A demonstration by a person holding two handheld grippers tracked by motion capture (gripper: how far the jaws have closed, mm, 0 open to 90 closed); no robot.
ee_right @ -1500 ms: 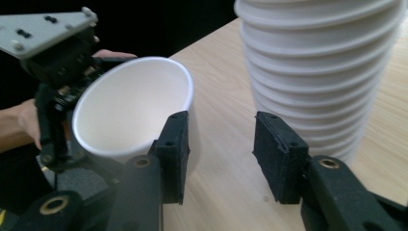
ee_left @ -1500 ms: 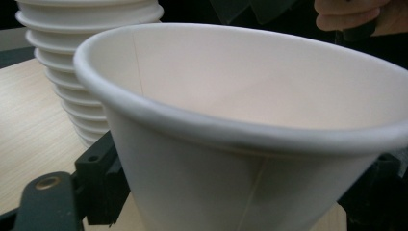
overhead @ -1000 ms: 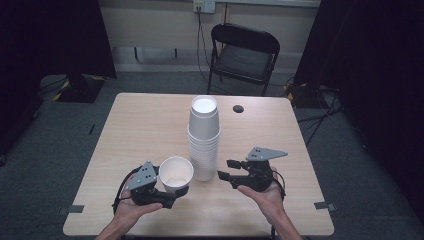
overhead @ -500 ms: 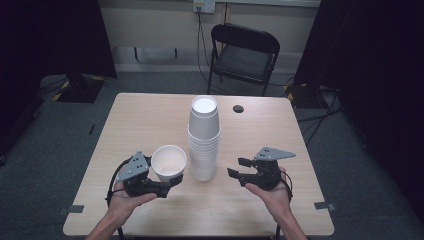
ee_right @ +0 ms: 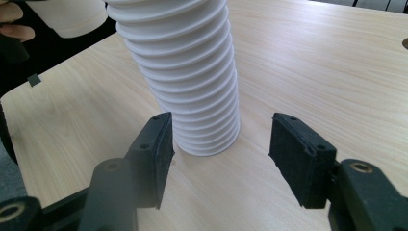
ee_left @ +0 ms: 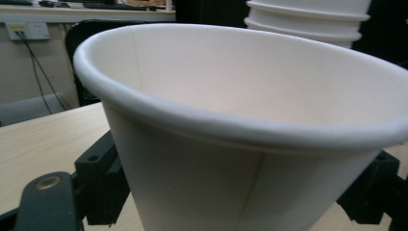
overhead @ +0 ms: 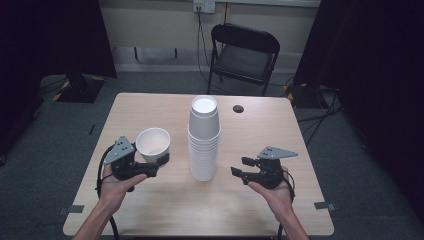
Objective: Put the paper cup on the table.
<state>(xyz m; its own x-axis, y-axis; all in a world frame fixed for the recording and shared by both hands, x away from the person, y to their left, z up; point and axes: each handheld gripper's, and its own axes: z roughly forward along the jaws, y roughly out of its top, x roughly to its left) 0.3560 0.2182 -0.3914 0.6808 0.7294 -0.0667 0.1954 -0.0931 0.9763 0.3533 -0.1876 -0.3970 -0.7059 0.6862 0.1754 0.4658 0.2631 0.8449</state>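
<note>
A single white paper cup (overhead: pixel 153 145) stands upright, mouth up, between the jaws of my left gripper (overhead: pixel 159 161), which is shut on its lower wall just above the table's left half. In the left gripper view the cup (ee_left: pixel 231 159) is held by the left gripper (ee_left: pixel 238 192). A tall stack of white cups (overhead: pixel 204 137) stands mouth down at the table's centre. My right gripper (overhead: pixel 239 166) points at the stack's base (ee_right: pixel 185 82) from the right. Its jaws have just been opening and stand open with nothing between them, a little short of the stack (ee_right: pixel 221 144).
The light wooden table (overhead: pixel 280 210) has a dark round hole (overhead: pixel 238 108) at its far right. A black folding chair (overhead: pixel 244 52) stands behind it. Dark curtains hang on both sides. The stack's upper cups (ee_left: pixel 308 19) rise behind the held cup.
The left gripper has carried the cup leftward and up, away from the stack. The right gripper has drawn back a little to the right and its jaws stand slightly wider.
</note>
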